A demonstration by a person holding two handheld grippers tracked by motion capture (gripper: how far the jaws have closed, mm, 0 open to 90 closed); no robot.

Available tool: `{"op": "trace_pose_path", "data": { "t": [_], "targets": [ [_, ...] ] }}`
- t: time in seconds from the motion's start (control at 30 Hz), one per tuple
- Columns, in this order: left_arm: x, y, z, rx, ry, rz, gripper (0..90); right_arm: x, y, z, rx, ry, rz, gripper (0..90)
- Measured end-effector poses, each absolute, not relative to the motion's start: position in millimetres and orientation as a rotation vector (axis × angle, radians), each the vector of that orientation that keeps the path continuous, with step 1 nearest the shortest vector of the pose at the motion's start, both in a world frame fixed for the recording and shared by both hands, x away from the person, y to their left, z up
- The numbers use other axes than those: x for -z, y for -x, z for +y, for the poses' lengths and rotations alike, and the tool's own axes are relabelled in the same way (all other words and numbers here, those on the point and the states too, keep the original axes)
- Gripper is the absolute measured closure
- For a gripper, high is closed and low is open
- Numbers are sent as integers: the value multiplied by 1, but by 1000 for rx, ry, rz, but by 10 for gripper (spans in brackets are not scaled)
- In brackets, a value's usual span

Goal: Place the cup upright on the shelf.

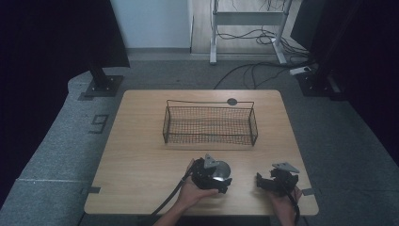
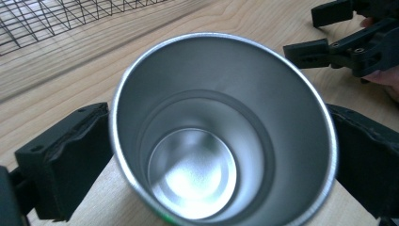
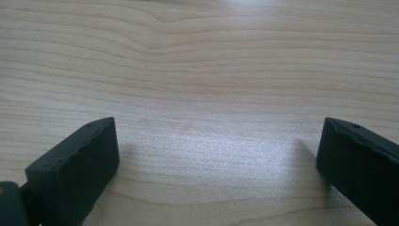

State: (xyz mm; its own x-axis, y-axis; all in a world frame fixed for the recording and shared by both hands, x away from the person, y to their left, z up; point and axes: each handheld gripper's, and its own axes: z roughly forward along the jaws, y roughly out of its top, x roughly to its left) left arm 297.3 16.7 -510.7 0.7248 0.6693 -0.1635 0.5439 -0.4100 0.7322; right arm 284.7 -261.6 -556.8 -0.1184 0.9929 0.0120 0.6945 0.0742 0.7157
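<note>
A shiny steel cup (image 2: 221, 132) stands upright on the wooden table (image 1: 141, 160), its mouth facing up and its inside bare. My left gripper (image 2: 221, 141) is shut on it, one black jaw pressed against each side of the wall. From above, the cup (image 1: 221, 169) and left gripper (image 1: 212, 178) sit at the table's near middle. My right gripper (image 1: 264, 181) rests to their right near the front edge. It stands open (image 3: 219, 141) over bare wood with nothing between its jaws. The left gripper view also catches it (image 2: 320, 30) at the upper right.
A black wire mesh basket (image 1: 209, 125) with nothing in it stands across the middle of the table, beyond the cup; its mesh (image 2: 47, 19) shows at the upper left. A small dark round disc (image 1: 232, 101) lies behind it at the far edge.
</note>
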Motion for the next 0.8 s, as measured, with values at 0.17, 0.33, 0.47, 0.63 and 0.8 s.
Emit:
{"op": "trace_pose_path", "data": {
  "t": [0.17, 0.33, 0.47, 0.63, 0.8],
  "targets": [
    [515, -298, 14, -208, -2109, 905, 65, 557, -285, -262, -799, -1667, 1868, 0],
    [516, -297, 14, -222, -2109, 886, 125, 557, -285, -262, -799, -1666, 1870, 0],
    [515, -296, 15, -228, -2114, 883, 130, 557, -285, -263, -800, -1665, 1870, 0],
    [512, -296, 20, -212, -2100, 886, 131, 557, -284, -263, -797, -1671, 1864, 2],
    [506, -296, 26, -204, -2092, 887, 131, 557, -284, -263, -797, -1674, 1860, 5]
  ]
}}
